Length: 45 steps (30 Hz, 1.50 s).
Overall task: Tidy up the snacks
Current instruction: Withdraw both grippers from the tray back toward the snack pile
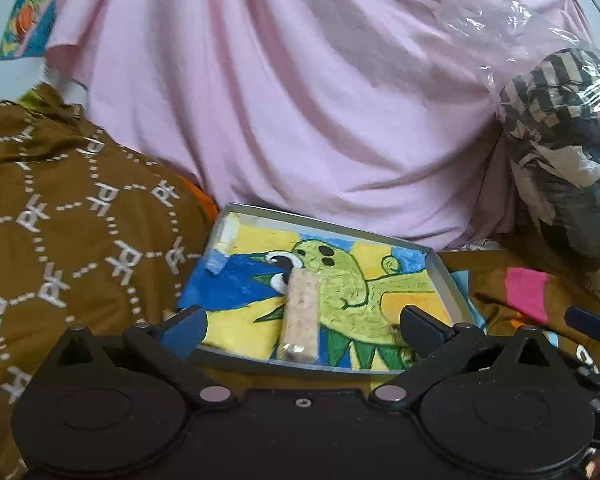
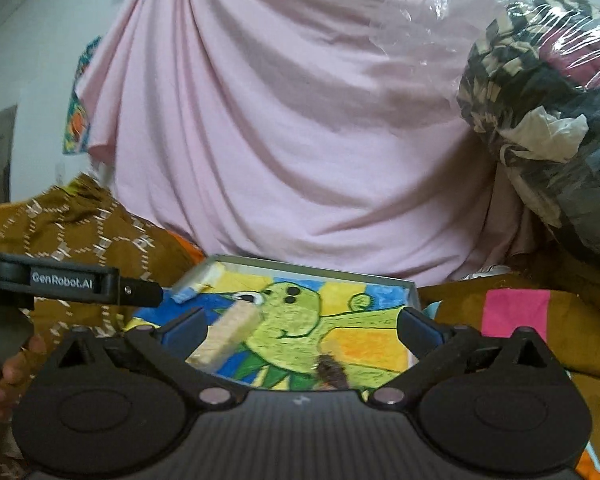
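A shallow metal tray (image 1: 448, 280), lined with a green dinosaur drawing, lies on the brown cloth straight ahead. A pale snack bar (image 1: 300, 316) in clear wrap lies lengthwise in the tray. My left gripper (image 1: 302, 320) is open, its fingers wide apart on either side of the bar without touching it. In the right wrist view the same bar (image 2: 230, 332) lies at an angle in the tray (image 2: 414, 292), and a dark brown snack (image 2: 332, 368) sits near the front edge. My right gripper (image 2: 300, 324) is open and holds nothing. A pale wrapped piece (image 1: 228, 236) rests in the tray's far left corner.
A pink sheet (image 1: 300, 100) hangs behind the tray. Brown patterned cloth (image 1: 60, 220) is bunched up on the left. A clear plastic bag of striped clothes (image 1: 560, 120) bulges on the right. A person's hand (image 2: 4, 364) holds the left gripper's body (image 2: 72, 280).
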Tool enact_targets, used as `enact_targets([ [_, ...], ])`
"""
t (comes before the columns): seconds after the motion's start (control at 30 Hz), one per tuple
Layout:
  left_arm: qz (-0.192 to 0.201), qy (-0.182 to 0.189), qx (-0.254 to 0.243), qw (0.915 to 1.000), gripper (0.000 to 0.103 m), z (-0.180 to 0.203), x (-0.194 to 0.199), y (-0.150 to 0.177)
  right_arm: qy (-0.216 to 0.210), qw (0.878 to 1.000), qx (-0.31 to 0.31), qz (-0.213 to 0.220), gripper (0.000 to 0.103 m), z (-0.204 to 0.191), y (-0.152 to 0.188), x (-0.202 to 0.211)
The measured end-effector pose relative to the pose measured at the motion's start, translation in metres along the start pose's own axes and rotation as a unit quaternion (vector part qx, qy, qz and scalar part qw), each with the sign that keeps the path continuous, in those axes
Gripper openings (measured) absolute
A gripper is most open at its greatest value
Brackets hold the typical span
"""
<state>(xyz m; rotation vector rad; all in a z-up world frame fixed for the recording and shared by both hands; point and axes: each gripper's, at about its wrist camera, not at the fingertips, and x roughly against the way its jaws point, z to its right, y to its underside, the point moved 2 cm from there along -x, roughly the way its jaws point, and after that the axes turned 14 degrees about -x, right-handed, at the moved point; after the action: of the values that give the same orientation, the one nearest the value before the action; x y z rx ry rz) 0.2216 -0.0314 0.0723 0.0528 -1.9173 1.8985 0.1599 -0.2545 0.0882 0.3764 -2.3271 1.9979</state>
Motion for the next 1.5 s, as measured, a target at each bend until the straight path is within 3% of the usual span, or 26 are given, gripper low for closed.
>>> enact_targets([
  [0.4,-0.011,-0.027,-0.025,0.9993,0.102,-0.025,0.073,0.029,-0.033,0.999,-0.01,-0.023,0.103,-0.036,0.038,0.053],
  [0.7,-0.041,-0.04,-0.059,0.9966,0.102,-0.053,0.111,0.07,-0.058,0.994,-0.027,-0.09,0.103,-0.061,0.082,0.072],
  [1.03,-0.101,-0.013,-0.049,0.9936,0.102,-0.065,0.109,0.105,-0.07,0.981,-0.041,-0.179,0.103,-0.066,0.116,0.07],
  [1.5,-0.126,0.002,-0.058,0.9903,0.102,-0.067,0.089,0.116,-0.078,0.951,-0.09,-0.285,0.103,-0.067,0.152,0.046],
])
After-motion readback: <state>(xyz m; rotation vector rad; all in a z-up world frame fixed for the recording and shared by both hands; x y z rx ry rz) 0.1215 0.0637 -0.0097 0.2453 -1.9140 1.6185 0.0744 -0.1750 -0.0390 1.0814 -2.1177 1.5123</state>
